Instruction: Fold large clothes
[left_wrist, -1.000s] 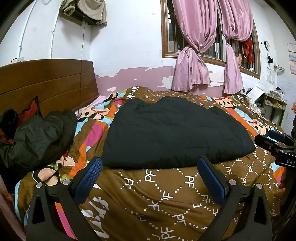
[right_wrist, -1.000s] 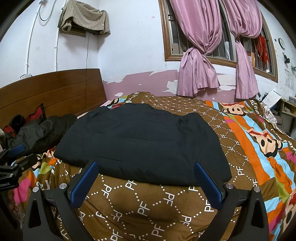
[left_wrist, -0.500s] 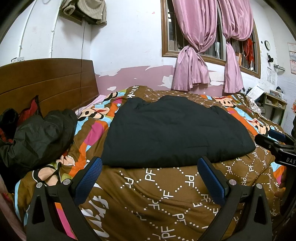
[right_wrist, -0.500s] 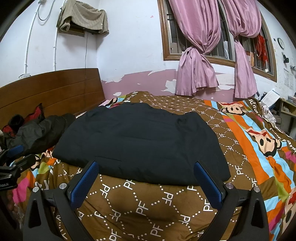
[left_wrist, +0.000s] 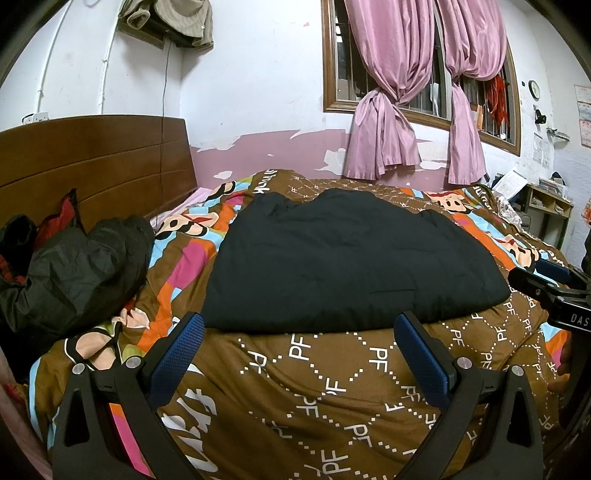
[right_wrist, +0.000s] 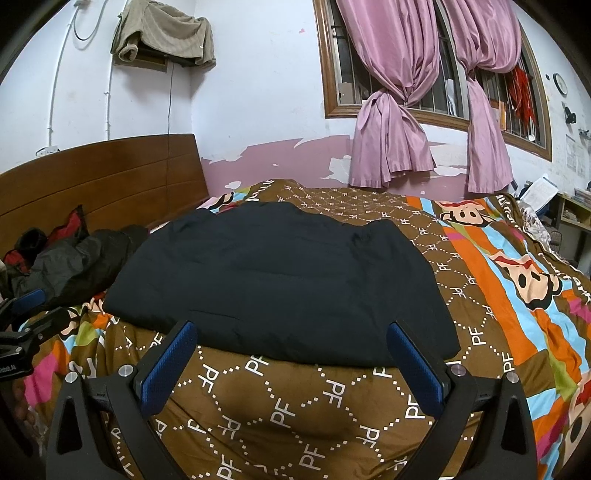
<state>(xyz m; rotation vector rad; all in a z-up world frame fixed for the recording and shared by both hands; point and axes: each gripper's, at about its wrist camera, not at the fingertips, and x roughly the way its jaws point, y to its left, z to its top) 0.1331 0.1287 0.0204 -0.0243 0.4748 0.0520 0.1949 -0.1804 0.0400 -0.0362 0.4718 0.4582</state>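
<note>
Nothing has moved since before: both the left gripper (left_wrist: 299, 349) and right gripper (right_wrist: 291, 349) hover with fingers apart, just before the folded black garment (left_wrist: 347, 258) on the bedspread (left_wrist: 332, 387).

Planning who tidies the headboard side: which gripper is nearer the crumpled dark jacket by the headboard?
Left. The left gripper hangs just right of the crumpled jacket; the right gripper is further right, beyond the left one.
</note>
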